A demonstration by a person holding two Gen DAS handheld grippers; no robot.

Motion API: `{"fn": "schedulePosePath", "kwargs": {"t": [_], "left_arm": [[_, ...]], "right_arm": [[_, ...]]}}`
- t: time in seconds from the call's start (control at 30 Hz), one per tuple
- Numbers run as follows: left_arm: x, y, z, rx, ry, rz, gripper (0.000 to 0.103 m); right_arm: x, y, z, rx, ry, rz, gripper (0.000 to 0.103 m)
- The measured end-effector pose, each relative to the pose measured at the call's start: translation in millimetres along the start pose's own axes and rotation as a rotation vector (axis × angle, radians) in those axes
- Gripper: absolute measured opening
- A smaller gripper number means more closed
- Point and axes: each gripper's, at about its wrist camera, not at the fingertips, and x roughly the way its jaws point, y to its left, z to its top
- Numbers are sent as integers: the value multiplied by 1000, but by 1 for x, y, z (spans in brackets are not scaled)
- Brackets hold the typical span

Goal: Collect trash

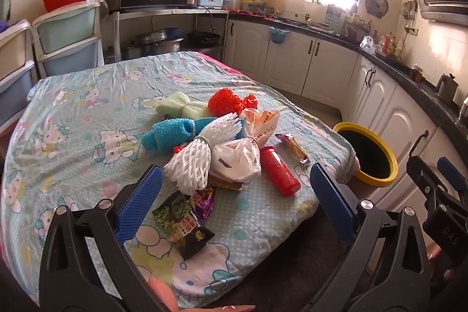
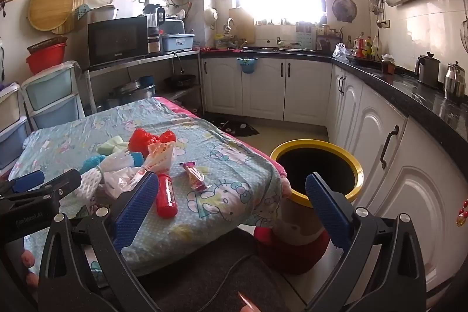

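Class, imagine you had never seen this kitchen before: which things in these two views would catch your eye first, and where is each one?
First, the heap of trash mid-table on the cartoon-print cloth: white foam netting, a red bottle and snack wrappers. Next, the yellow-rimmed bin on the floor off the table's right edge, mouth open. Both grippers hover in front, jaws wide and holding nothing.

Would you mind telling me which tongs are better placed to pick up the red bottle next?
Probably the right tongs: open, the red bottle just beside their left finger, and the yellow-rimmed bin ahead.
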Motion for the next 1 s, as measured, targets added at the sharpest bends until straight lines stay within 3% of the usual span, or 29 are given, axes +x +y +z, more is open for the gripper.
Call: {"fn": "schedulePosePath", "kwargs": {"t": [1.0], "left_arm": [[-1,2,1,-5,3,-1,93]], "right_arm": [[-4,1,1,-1,-12,6,97]]}}
